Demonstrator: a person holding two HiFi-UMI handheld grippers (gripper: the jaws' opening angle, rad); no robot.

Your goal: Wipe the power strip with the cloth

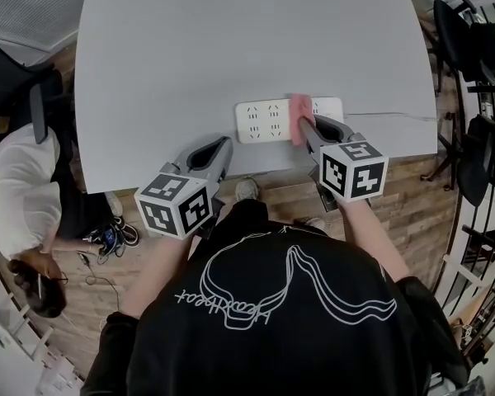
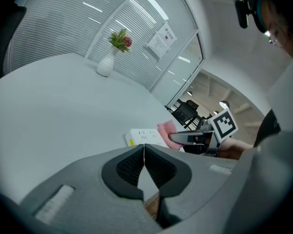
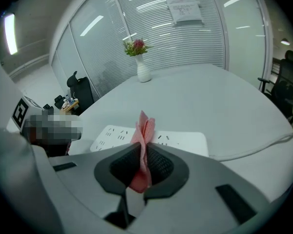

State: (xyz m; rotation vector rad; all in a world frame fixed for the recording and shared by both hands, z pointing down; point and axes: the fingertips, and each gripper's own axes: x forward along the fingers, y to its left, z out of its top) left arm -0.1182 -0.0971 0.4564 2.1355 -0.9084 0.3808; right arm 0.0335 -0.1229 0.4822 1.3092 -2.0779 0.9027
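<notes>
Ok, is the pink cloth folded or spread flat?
Folded: the pink cloth stands bunched in upright layers, pinched in the right gripper over the power strip.

the left claw (image 2: 144,149) is closed and empty, the pink cloth (image 2: 167,129) on the power strip (image 2: 142,137) beyond.

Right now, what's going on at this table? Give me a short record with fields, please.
Table: white, curved edge
Power strip: white, lying flat by the near edge
Cloth: pink, over the strip's middle part
Right gripper: jaws closed on the cloth
Left gripper: jaws together, nothing between them, held apart from the strip
Vase: white, with flowers, at the far side
</notes>
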